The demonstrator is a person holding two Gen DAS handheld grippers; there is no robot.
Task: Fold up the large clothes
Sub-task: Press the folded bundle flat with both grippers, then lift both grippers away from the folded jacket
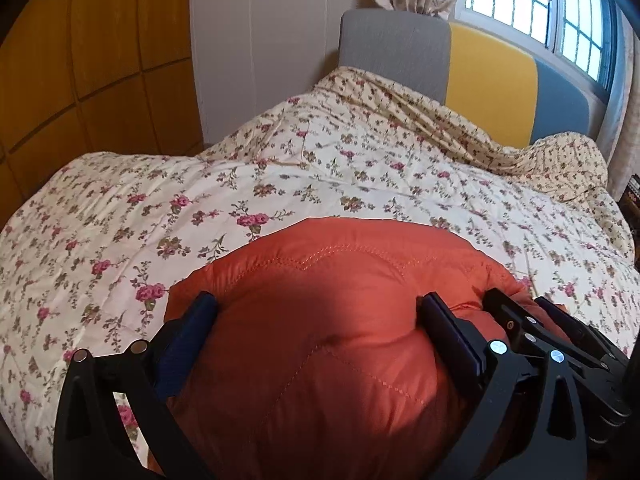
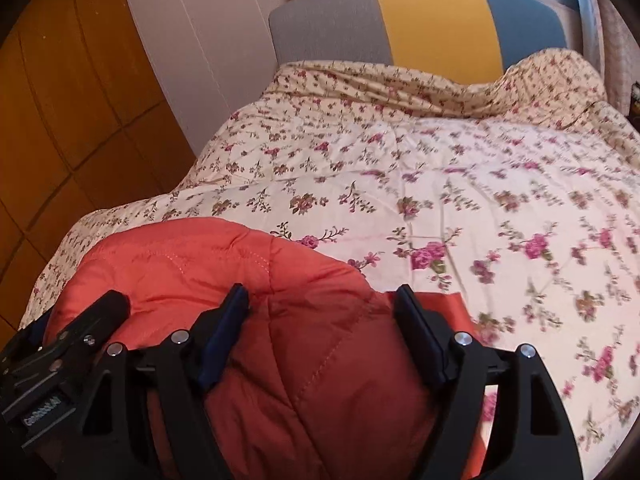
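Orange quilted jacket (image 1: 316,344) bunched on floral bedspread (image 1: 280,168), bulging between both tools: left gripper (image 1: 320,312) clamped wide on padding; right gripper (image 2: 324,304) straddling it, contact impossible to tell.

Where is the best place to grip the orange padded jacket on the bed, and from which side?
Probably the near rounded fold of the orange padded jacket, approached from the bed's near end, one gripper per side. It bulges thick there between the left gripper and right gripper.
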